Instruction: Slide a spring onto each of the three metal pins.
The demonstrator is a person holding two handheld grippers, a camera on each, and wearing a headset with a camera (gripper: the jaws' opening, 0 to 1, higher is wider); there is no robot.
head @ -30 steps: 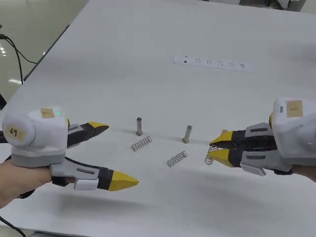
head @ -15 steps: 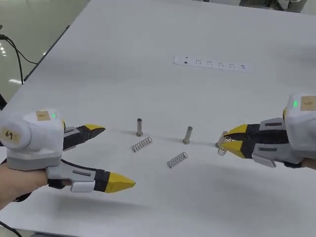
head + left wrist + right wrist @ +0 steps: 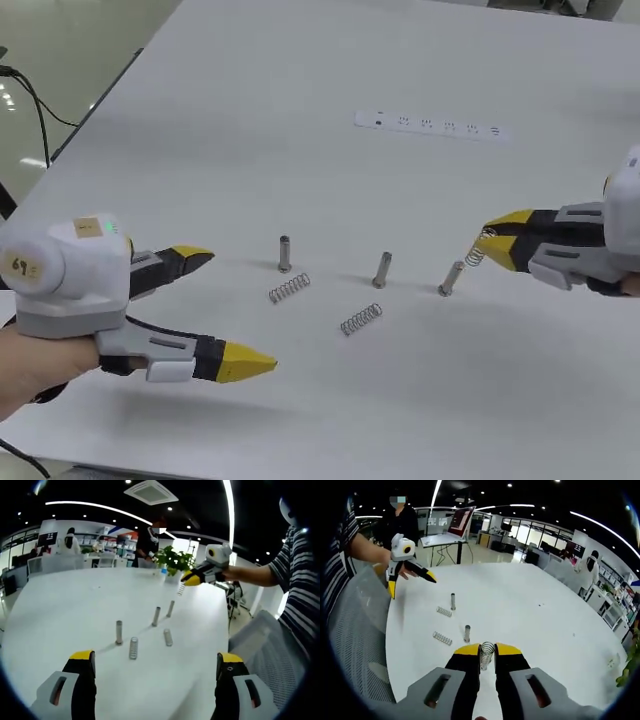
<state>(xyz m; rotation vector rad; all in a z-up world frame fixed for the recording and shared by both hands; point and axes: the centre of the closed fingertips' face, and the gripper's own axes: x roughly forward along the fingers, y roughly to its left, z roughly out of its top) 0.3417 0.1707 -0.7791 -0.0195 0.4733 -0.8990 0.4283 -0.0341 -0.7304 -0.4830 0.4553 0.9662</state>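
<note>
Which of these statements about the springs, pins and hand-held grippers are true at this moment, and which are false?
1. The right hand-held gripper is shut on a spring. True.
2. Every pin already carries a spring. False: all three pins are bare.
3. Two loose springs lie on the table near the pins. True.
4. The left hand-held gripper grips a pin. False: the left hand-held gripper is open and holds nothing.
5. A power strip lies on the table beyond the pins. True.
</note>
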